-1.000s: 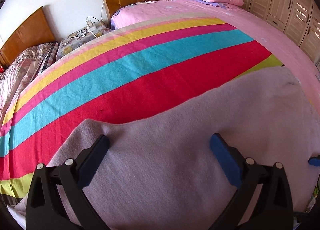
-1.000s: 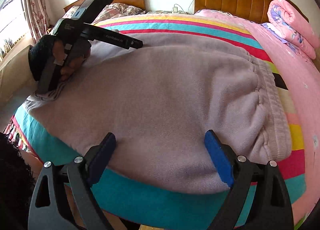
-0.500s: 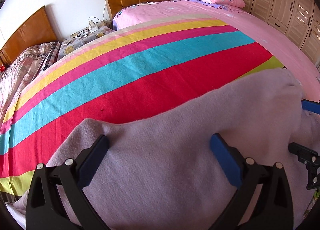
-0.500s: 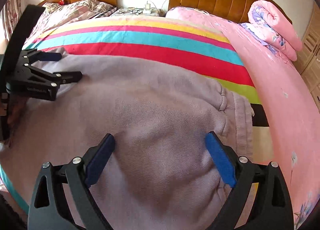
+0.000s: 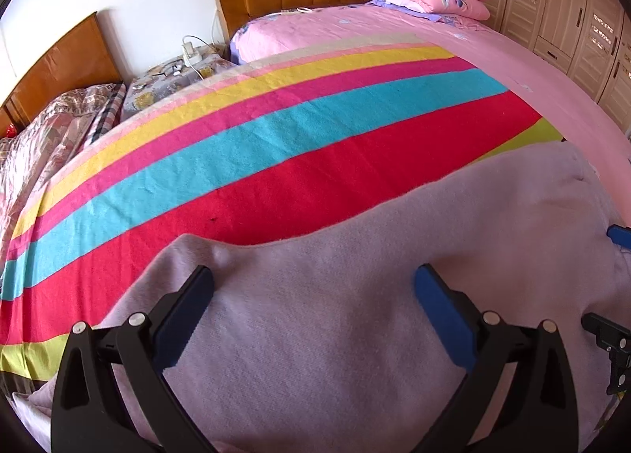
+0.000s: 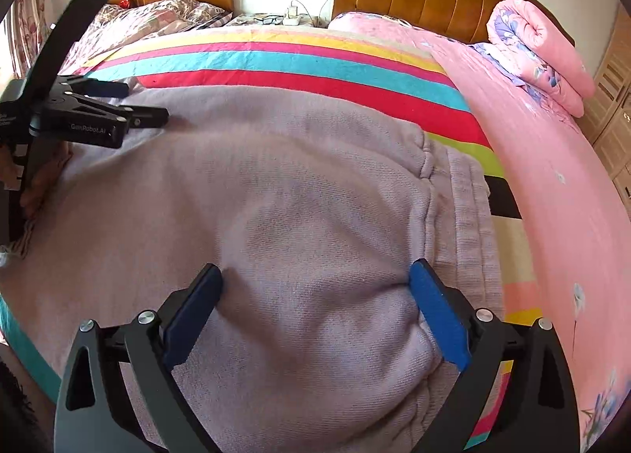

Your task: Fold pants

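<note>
The pants [image 6: 299,216] lie flat on the bed [image 5: 276,161], spread over its striped blanket [image 6: 276,58], and their long axis runs left to right across the near part of it. The waistband [image 6: 465,224] is at the right end; the leg end lies at the far left, by the person's left hand. Both claws sit directly over the cloth, so the pants lie under and ahead of each. The right claw [image 6: 315,295] is spread wide with nothing between its pads; its tips press into the fabric just left of the waistband and raise a soft bulge between them. The left claw [image 5: 315,287] is also spread wide and holds nothing, its tips resting on the cloth close to the far long edge, where a small pucker [image 5: 219,253] shows beside the left finger. In the right wrist view the left claw appears at the far left, over the leg end. So each claw has its own end: the right one is nearer the waist, the left one nearer the cuffs. Judging by that layout, a fold would bring one end over the other along the long axis. No fold across the length shows yet, and whether the legs already lie one on the other cannot be told.
</note>
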`<move>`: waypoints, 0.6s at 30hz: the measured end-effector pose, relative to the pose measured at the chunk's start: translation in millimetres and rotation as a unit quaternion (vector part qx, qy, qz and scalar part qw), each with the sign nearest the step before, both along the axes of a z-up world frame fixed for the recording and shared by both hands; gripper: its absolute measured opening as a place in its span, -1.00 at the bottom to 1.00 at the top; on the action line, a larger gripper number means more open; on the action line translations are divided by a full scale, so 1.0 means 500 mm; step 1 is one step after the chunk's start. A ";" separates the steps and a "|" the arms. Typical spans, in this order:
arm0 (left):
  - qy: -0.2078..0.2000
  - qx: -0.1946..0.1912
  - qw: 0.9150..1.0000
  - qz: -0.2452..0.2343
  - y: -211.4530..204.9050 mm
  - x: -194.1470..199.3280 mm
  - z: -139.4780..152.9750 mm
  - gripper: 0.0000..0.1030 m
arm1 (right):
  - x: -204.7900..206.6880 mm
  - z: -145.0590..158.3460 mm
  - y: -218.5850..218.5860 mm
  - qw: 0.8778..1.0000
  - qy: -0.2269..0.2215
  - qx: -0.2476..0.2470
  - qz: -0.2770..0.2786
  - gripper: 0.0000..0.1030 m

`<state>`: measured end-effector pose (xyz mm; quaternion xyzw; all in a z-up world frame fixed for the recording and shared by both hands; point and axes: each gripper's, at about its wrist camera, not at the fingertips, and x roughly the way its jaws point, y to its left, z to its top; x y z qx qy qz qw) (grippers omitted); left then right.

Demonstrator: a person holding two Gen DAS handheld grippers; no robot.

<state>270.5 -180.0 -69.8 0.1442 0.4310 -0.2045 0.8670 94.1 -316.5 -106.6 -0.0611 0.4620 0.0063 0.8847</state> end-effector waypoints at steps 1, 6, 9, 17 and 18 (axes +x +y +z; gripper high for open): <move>-0.016 -0.018 1.000 0.002 0.015 -0.012 0.028 0.95 | 0.005 0.005 0.007 1.000 0.010 -0.011 -0.005 0.78; -0.099 -0.080 0.992 0.008 0.149 -0.071 0.170 0.97 | 0.024 0.081 0.081 0.999 -0.041 0.002 -0.010 0.78; -0.098 -0.077 0.990 0.061 0.284 -0.090 0.175 0.97 | 0.051 0.115 0.184 0.995 -0.066 0.042 0.064 0.79; -0.026 -0.062 0.981 0.183 0.575 -0.202 0.087 0.97 | 0.148 0.117 0.543 0.950 -0.049 0.078 0.298 0.78; -0.019 -0.059 0.980 0.188 0.588 -0.212 0.076 0.97 | 0.165 0.114 0.570 0.941 -0.038 0.099 0.323 0.78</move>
